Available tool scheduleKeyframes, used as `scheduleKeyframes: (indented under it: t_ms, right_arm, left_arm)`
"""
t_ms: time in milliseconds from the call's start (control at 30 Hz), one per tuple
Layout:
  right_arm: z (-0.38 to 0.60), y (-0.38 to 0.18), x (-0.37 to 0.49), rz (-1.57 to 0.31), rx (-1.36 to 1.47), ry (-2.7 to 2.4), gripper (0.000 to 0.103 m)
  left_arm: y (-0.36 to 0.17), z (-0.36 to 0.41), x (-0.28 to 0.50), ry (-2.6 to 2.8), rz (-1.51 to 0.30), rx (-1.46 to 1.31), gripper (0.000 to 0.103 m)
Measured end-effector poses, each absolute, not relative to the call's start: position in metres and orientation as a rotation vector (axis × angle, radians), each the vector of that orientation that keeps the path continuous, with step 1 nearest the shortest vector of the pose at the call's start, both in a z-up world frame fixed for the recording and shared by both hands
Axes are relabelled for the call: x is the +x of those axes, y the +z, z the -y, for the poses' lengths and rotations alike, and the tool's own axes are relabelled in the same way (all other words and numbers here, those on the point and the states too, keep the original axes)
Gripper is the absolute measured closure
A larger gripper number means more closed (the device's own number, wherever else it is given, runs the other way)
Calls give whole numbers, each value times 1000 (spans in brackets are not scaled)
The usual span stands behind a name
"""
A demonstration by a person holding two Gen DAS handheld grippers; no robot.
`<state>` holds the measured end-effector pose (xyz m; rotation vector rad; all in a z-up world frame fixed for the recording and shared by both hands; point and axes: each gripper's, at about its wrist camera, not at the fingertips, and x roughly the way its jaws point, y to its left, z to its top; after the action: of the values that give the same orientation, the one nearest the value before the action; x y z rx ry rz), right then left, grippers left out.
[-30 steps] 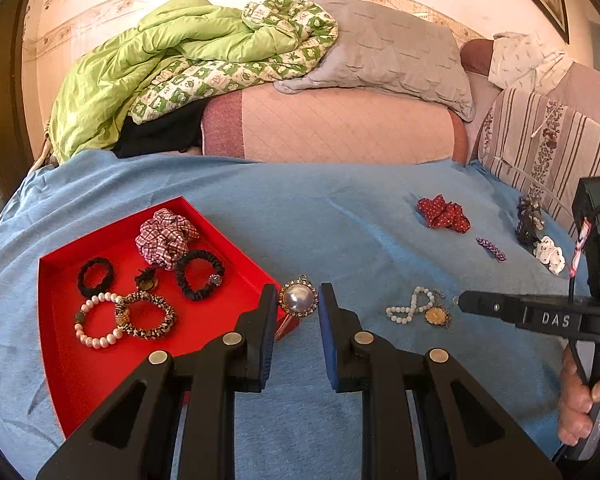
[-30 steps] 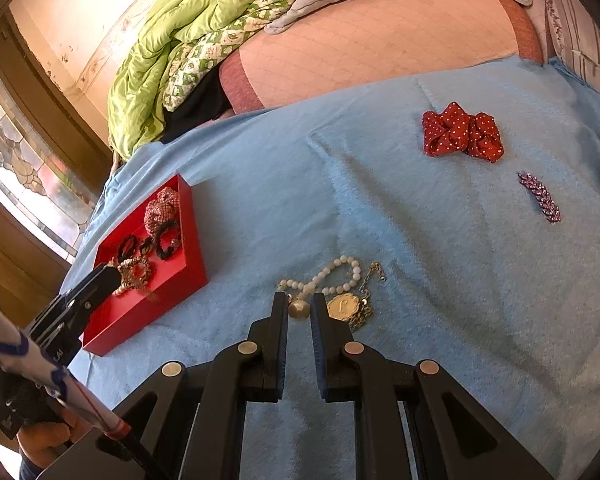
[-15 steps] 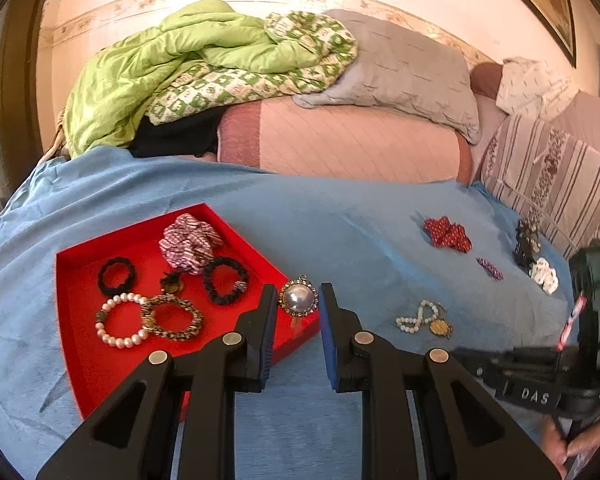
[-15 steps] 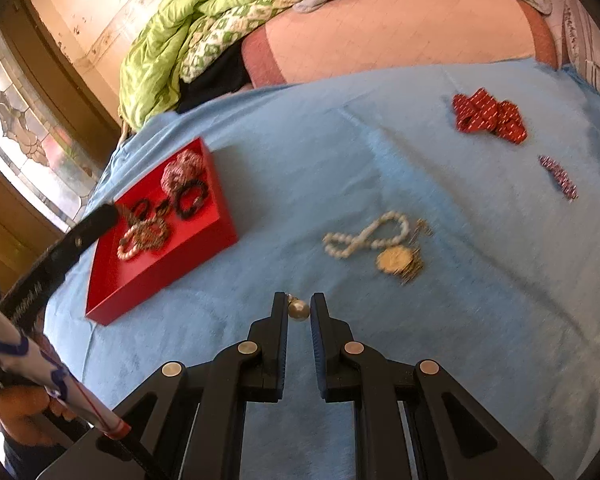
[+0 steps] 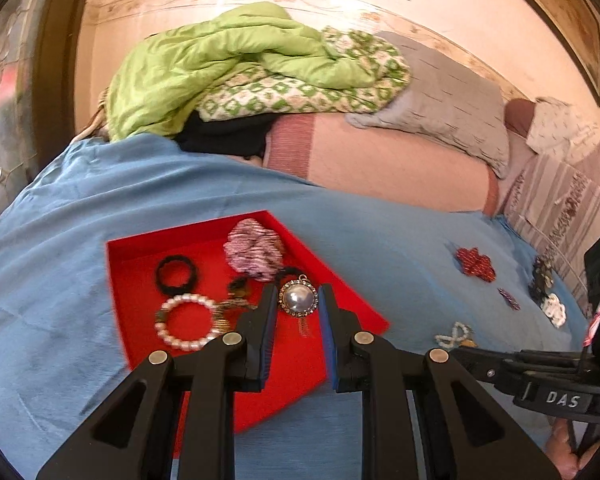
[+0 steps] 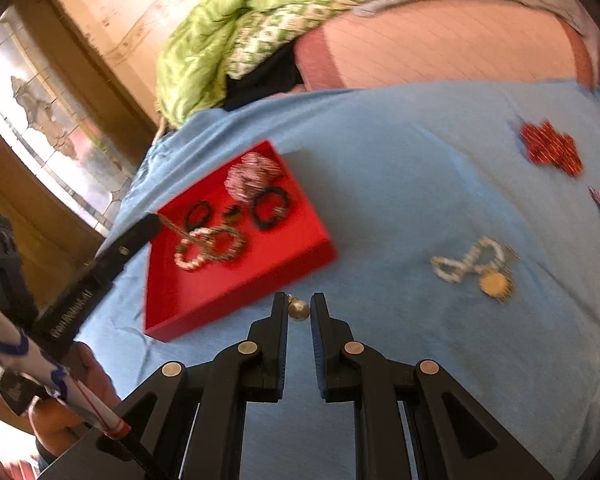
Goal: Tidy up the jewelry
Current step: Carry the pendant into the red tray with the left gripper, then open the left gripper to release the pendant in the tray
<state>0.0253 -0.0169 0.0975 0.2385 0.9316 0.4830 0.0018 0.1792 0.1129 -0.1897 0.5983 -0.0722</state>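
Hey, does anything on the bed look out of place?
Yes: a bead strand with a gold pendant, a red bow and a small clip lie loose on the blue sheet, outside the red tray.

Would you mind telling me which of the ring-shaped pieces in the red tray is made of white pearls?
It is the pearl bracelet at the near left of the red tray. The small hair tie behind it is plain black, and the bangle overlapping its right side is dark and gold.

Left gripper [image 5: 298, 300], clamped on the pearl brooch [image 5: 298, 299], now hangs over the red tray [image 5: 140, 252] instead of beside its edge. Right gripper [image 6: 299, 309] lifts a small pearl earring [image 6: 299, 309] away from the pearl bracelet [image 6: 466, 260], toward the tray.
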Motion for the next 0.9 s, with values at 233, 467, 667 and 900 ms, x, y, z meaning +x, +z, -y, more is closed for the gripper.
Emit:
scheduleKeyframes:
  t_ms: [233, 467, 667, 900]
  right_arm:
    - [-34, 99, 47, -970, 229, 544, 90]
    - [-67, 79, 80, -1054, 270, 548, 90]
    - [-78, 61, 105, -1108, 238, 485, 90]
    - [-85, 41, 120, -1155, 190, 430, 90]
  left_arm:
    - [90, -233, 14, -21, -693, -296, 83]
    - [69, -247, 24, -12, -775, -332, 83]
    - [52, -251, 33, -14, -845, -380, 83]
    - [43, -252, 37, 1, -889, -379, 83]
